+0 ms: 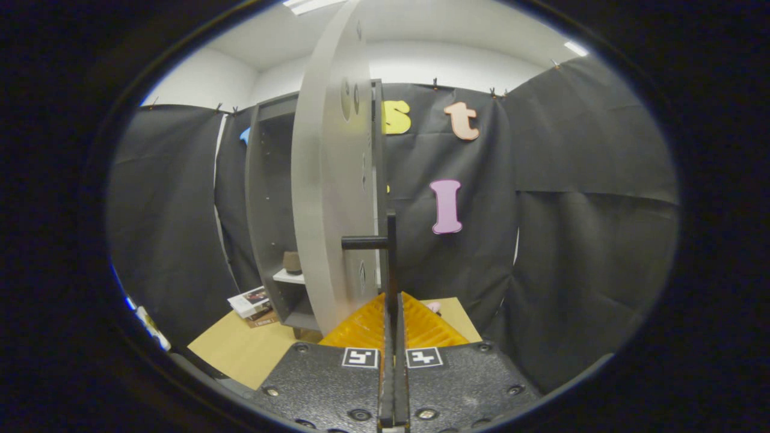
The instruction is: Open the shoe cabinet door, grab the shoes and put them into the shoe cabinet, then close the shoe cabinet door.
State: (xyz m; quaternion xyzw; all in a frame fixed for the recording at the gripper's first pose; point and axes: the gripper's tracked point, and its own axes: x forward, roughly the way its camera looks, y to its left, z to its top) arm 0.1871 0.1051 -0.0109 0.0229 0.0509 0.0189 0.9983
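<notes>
While the gripper [394, 310] pinches the black door handle [391, 252], the grey cabinet door [328, 198] stands swung open
Fingers closed on the handle bar; shoe cabinet [271, 204] just behind the door, with a brown shoe [292, 263] on its shelf, on the wooden table [240, 349]

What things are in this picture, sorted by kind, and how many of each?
Cabinets: 1, door open
Door handles: 1
Tools: 1, shut on the handle
Book stacks: 1
Brown objects on the shelf: 1
Tables: 1
Total: 6
</notes>
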